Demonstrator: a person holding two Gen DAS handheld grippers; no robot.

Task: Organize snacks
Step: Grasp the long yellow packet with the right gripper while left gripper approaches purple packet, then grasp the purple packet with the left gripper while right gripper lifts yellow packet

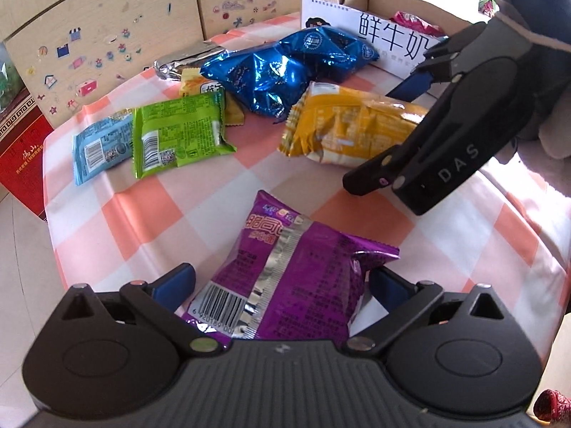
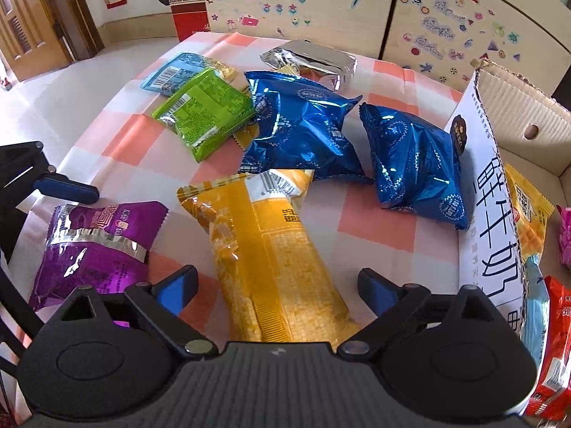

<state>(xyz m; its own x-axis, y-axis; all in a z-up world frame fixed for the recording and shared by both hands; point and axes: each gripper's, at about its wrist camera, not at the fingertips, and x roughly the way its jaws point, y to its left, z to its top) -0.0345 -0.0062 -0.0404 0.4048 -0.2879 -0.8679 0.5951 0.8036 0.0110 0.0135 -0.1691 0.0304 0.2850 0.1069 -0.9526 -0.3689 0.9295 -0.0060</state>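
Observation:
Snack packets lie on a pink-and-white checked tablecloth. My left gripper is open, its fingers either side of a purple packet, also in the right wrist view. My right gripper is open over a long yellow packet, which shows in the left wrist view. Two blue foil bags, a green packet, a light blue packet and a silver packet lie farther back. A white cardboard box at the right holds several snacks.
Wooden cabinets with stickers stand behind the table. A red box stands on the floor at the left. The table's left edge drops to a tiled floor. The right gripper's body hangs over the table at the right.

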